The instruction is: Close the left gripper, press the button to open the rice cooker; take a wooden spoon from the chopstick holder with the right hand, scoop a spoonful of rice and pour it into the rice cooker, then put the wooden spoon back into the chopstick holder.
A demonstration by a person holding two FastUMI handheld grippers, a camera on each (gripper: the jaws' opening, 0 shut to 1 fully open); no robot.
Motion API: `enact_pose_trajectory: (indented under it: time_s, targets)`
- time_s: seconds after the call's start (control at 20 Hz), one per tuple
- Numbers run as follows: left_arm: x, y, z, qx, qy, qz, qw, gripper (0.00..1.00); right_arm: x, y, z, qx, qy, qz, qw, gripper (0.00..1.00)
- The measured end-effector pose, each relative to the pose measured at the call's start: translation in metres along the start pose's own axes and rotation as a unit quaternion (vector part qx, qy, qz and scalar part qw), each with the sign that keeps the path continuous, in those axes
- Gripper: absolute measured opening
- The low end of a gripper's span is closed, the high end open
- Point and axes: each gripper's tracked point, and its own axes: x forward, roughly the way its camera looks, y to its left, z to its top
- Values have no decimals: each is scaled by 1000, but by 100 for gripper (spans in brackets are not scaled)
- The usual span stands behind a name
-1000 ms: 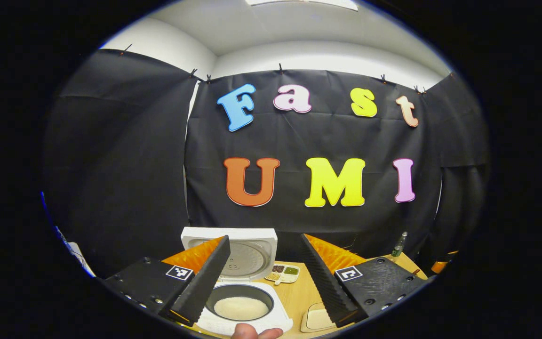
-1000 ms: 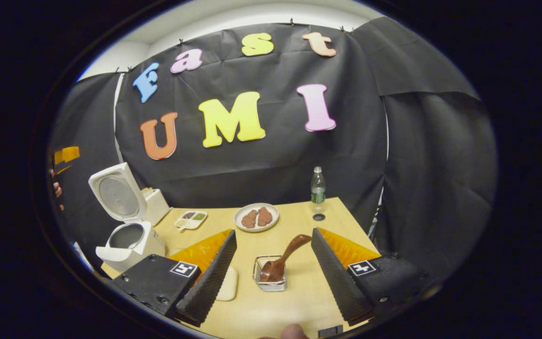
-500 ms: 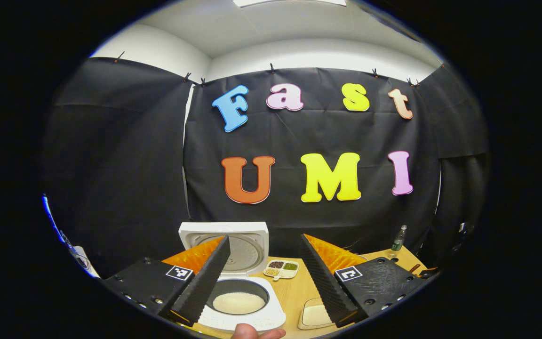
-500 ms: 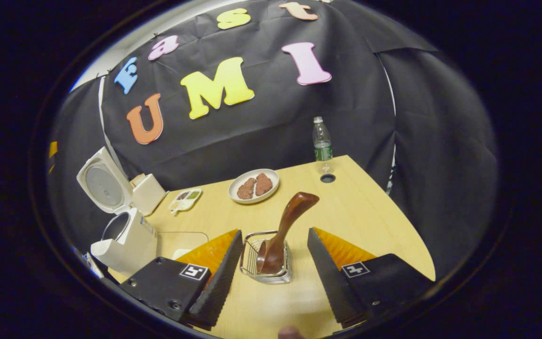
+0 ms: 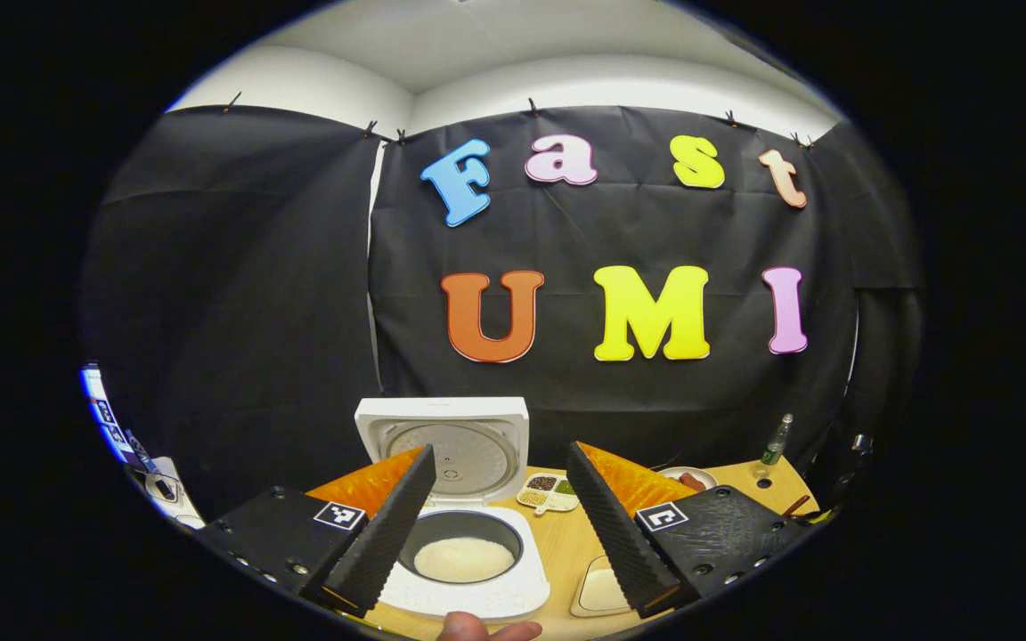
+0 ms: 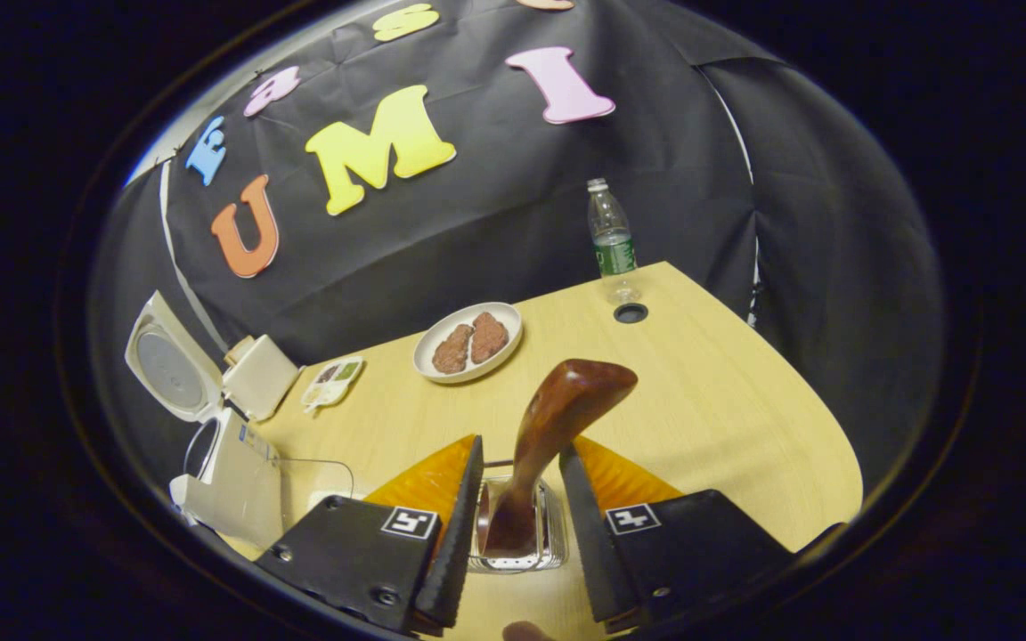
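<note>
Wooden spoon (image 6: 538, 450): stands handle-up in the chopstick holder (image 6: 513, 534), a wire rack on the counter (image 6: 709, 401), bowl end down inside the rack.

Right gripper view, left to right:
- Rice cooker (image 6: 228, 476) at the left edge of the counter, lid (image 6: 166, 369) raised.
- A small divided dish (image 6: 332, 381) of grains lies behind the cooker, toward the wall.
- A plate (image 6: 468, 343) with two brown pieces sits near the counter's middle.
- Right gripper (image 6: 517, 525): its fingers flank the spoon handle, narrowed to just beside it on both sides. Whether both fingers press on the handle cannot be told.
- A water bottle (image 6: 609, 233) stands at the far edge, beside a round hole in the counter.

Left gripper view, left to right:
- Left gripper (image 5: 500, 534): jaws spread wide, holding nothing, raised above the counter.
- Between its fingers the rice cooker (image 5: 464, 570) shows with its lid (image 5: 442, 445) upright and white rice (image 5: 463, 559) in the inner pot.
- A fingertip (image 5: 486, 630) of the holding hand shows at the bottom edge.
- The divided dish (image 5: 546, 491) lies right of the lid.
- A pale shallow container (image 5: 602, 589) lies just right of the cooker.
</note>
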Motion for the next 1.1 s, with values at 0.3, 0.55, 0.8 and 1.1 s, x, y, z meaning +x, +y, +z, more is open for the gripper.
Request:
enact_pose_trajectory:
  time_s: [0.3, 0.55, 0.8, 1.1]
  targets:
    - [-1, 4, -3, 2, 0, 3, 1000, 95, -7, 7, 13, 8, -15, -3, 1000, 29]
    - [-10, 18, -9, -9, -2, 6, 1000, 95, -23, 24, 19, 4, -19, -7, 1000, 22]
    - [-20, 39, -21, -25, -3, 10, 1000, 95, -60, 48, 60, -13, -61, -11, 998, 19]
    - [-39, 60, -32, -32, -10, 1, 999, 94, -105, 117, 85, -68, -81, 4, 994, 16]
